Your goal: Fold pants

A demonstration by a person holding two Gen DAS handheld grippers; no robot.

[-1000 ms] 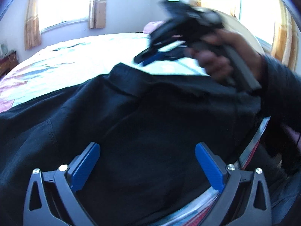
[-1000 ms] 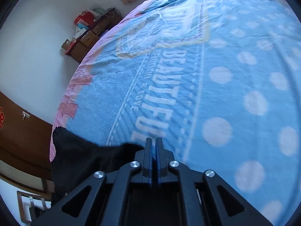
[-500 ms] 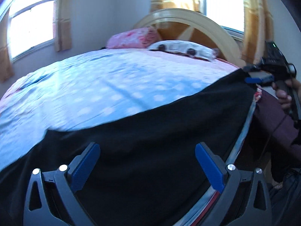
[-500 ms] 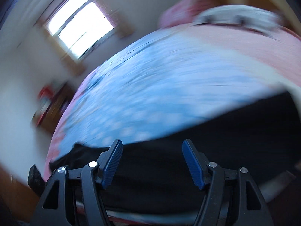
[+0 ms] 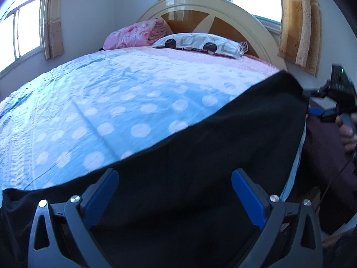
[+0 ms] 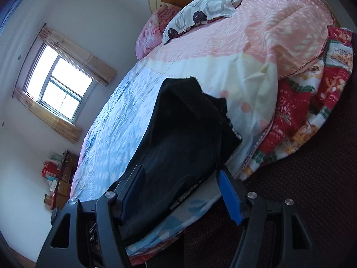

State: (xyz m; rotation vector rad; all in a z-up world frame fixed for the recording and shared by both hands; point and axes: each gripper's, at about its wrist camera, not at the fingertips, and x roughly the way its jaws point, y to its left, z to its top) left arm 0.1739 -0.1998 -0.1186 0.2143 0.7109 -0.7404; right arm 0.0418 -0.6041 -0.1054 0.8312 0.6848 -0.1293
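Black pants (image 5: 200,156) lie stretched along the near edge of the bed, on the blue dotted sheet (image 5: 100,111). In the right wrist view the pants (image 6: 183,134) run from the near bed edge up to a folded, bunched end. My left gripper (image 5: 174,187) is open and empty, low over the pants. My right gripper (image 6: 180,185) is open and empty, at the bed edge by the pants' near end. It also shows at the far right of the left wrist view (image 5: 316,109), beside the pants' end.
A pink folded blanket (image 5: 136,34) and a patterned pillow (image 5: 200,42) lie at the headboard (image 5: 212,9). A red patterned blanket (image 6: 301,116) hangs over the bed's side. A cluttered cabinet (image 6: 60,183) stands by the far wall. Windows with curtains are behind.
The right gripper has let go of the pants, opened and drawn back to the bed edge. The pants now lie flat along the edge. The left gripper stays open.
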